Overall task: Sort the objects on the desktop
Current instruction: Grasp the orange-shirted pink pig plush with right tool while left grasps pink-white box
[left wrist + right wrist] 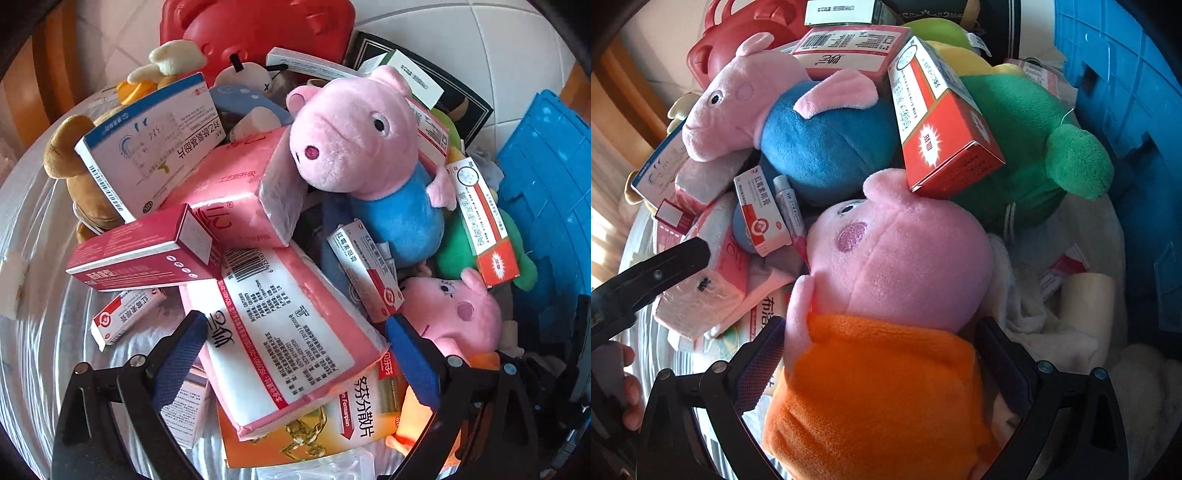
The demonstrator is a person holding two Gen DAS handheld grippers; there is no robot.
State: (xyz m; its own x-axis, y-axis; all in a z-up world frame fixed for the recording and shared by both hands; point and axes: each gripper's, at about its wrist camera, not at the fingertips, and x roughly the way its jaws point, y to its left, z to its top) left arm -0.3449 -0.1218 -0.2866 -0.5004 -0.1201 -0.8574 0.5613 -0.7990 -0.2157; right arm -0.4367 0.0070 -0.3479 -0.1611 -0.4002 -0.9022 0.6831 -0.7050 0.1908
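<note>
Two grippers were set astride items in a mixed pile.

The orange-dressed pig plush point(886, 332), at the pile's near edge, was straddled by the wide right gripper point(882, 365); a squeeze low on its body was advisable. The pink tissue pack point(295, 339) was straddled by the wide left gripper point(295, 354).

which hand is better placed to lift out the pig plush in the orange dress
Right. Its tongs already straddle the orange-dressed pig plush, pads beside its body. The left tongs sit around the pink tissue pack instead.
</note>
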